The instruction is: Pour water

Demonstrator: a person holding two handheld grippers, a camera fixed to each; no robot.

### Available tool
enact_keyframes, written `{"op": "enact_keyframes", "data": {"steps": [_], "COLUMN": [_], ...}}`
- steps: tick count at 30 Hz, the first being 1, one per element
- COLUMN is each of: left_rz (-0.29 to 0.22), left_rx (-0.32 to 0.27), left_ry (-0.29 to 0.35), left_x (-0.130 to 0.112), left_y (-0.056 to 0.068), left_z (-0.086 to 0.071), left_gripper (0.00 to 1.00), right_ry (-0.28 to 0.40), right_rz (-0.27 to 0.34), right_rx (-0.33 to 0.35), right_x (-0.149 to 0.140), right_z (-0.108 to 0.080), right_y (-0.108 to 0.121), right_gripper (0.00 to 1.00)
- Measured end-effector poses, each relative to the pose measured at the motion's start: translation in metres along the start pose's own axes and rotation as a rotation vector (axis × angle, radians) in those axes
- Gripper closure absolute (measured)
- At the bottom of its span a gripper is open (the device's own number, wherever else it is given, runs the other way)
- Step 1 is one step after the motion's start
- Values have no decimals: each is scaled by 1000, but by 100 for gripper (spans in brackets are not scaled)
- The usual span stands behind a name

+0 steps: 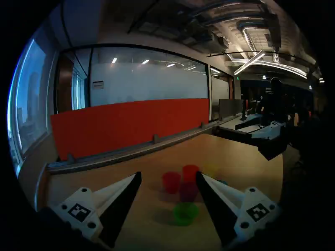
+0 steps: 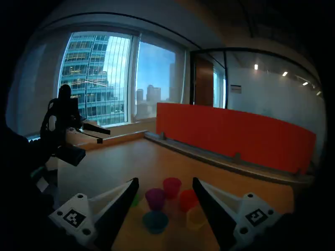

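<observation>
Left gripper view has the left gripper hovering over the wooden table, fingers spread and holding nothing, with the coloured cups clustered toward 6 o'clock. Right gripper view has the right gripper likewise spread and tilted slightly down at the same cluster, again near 6 o'clock. The cups look like light, thin-walled plastic, easily tipped or squashed, so a gentle mid-wall pinch seems best.
</observation>
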State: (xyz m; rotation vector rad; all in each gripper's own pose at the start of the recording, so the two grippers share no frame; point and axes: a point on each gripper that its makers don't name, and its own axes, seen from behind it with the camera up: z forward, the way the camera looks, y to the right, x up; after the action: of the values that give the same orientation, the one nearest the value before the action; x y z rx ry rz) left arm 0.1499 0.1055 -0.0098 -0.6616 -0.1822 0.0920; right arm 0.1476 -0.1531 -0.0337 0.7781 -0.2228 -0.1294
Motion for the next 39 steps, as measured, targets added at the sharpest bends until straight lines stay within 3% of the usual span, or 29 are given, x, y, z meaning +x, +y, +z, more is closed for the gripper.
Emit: {"op": "enact_keyframes", "data": {"steps": [14,29,39], "left_rz": [20,26,20], "left_rx": [-30,-75,-89], "left_ry": [-63,-135,-175], "left_x": [-31,-69,-91], "left_y": [6,19,19], "left_z": [11,25,29], "left_gripper": [4,4,4], "right_ry": [-95,-157,-201], "right_rz": [-45,-47,-43], "right_rx": [29,55,70], "right_x": [-36,-65,-91], "right_z": [9,17,25], "right_y": [-9,-12,-16], "right_gripper": [1,0,1]}}
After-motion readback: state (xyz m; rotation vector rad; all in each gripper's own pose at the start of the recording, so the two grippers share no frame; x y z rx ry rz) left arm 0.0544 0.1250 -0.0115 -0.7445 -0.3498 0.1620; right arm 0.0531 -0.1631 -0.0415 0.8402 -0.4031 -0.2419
